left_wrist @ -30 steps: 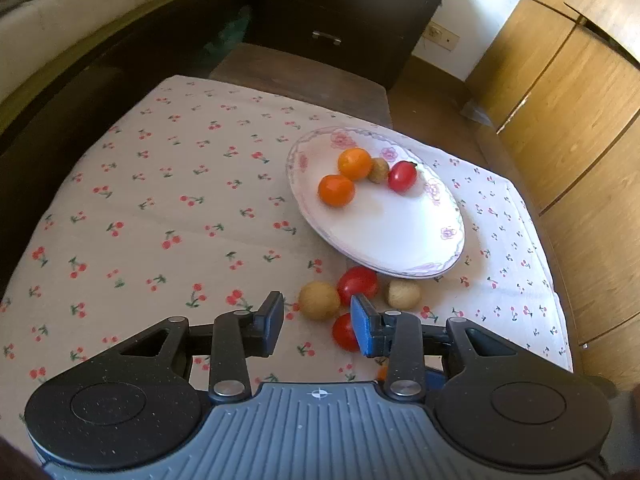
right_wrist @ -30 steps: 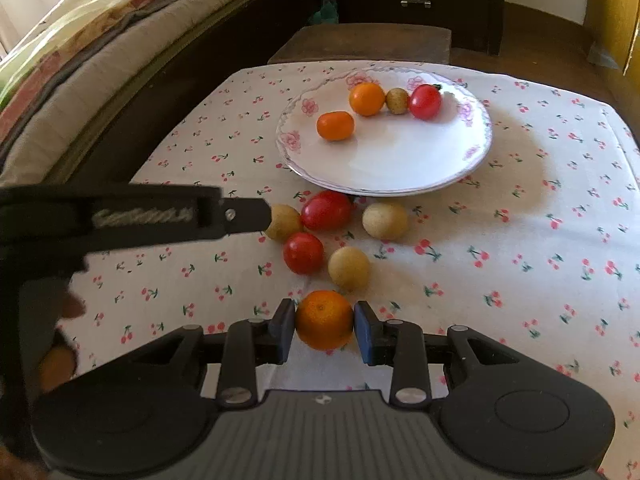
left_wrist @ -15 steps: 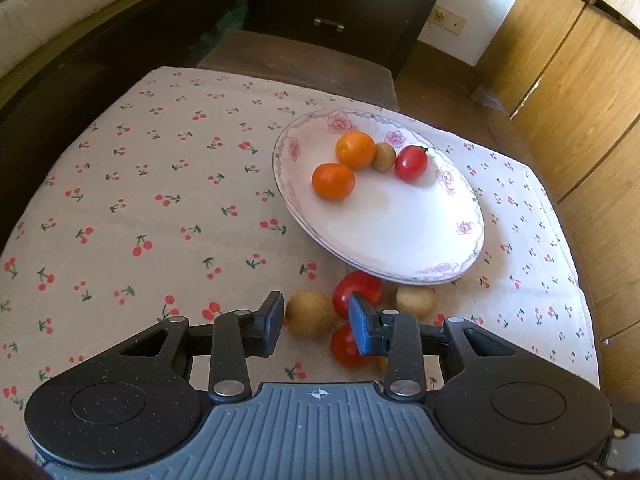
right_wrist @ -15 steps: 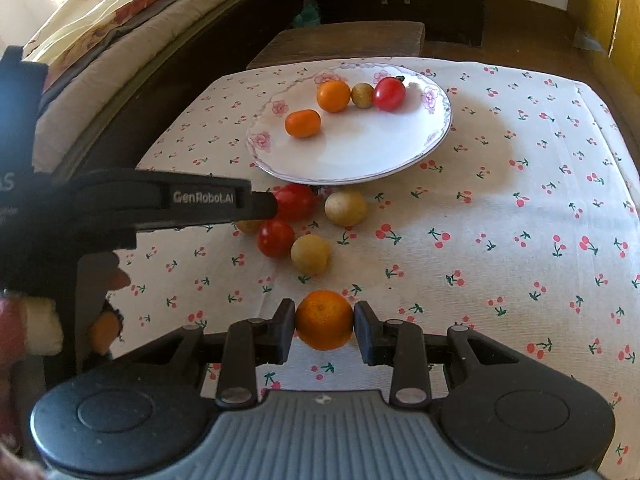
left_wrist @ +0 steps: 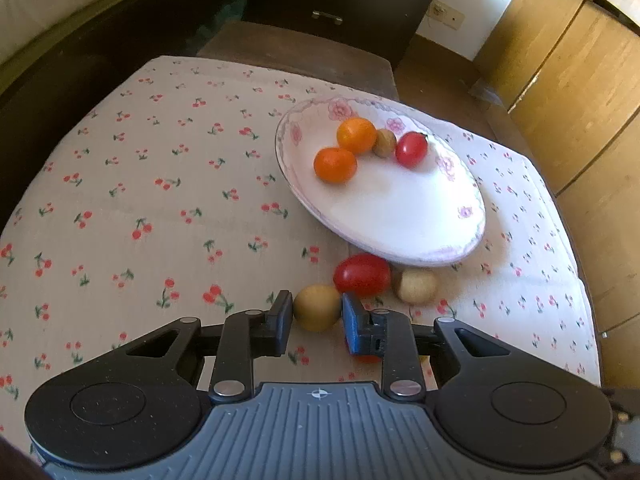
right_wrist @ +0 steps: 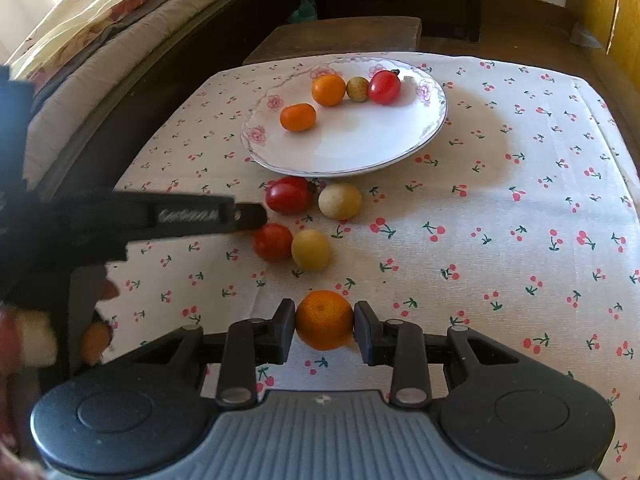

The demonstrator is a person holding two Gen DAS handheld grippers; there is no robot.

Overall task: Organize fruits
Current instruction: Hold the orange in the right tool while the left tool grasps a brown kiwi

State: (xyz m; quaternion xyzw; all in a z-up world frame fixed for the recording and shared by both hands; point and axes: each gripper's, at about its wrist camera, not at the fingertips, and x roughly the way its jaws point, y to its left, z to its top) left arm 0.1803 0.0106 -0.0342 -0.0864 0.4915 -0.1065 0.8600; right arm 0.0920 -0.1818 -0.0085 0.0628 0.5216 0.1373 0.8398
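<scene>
Table cloth (right_wrist: 520, 240): It has a cherry print and covers the whole table. All the fruit sits on it or on the plate.

Plate (right_wrist: 360, 148): White with pink flowers, at the far side of the cloth. I think it is where the fruit goes. It already has two orange fruits, one small brown fruit and one red tomato, so the job looks about half done.

My right gripper (right_wrist: 325, 326): Its fingers are pinching an orange (right_wrist: 325, 320) from both sides. I hold it low over the cloth, near me, ready to carry to the plate.

My left gripper (left_wrist: 316, 316): Its fingers have just been closing and now squeeze a brown fruit (left_wrist: 317, 307), one pad on each side, so I can lift it.

Loose fruit: A red tomato (left_wrist: 362, 274) and a pale brown fruit (left_wrist: 416, 286) lie just in front of the plate. Another tomato (right_wrist: 273, 242) and a yellow-brown fruit (right_wrist: 311, 250) touch each other nearby. They sit close, so I must lift slowly and not bump them.
</scene>
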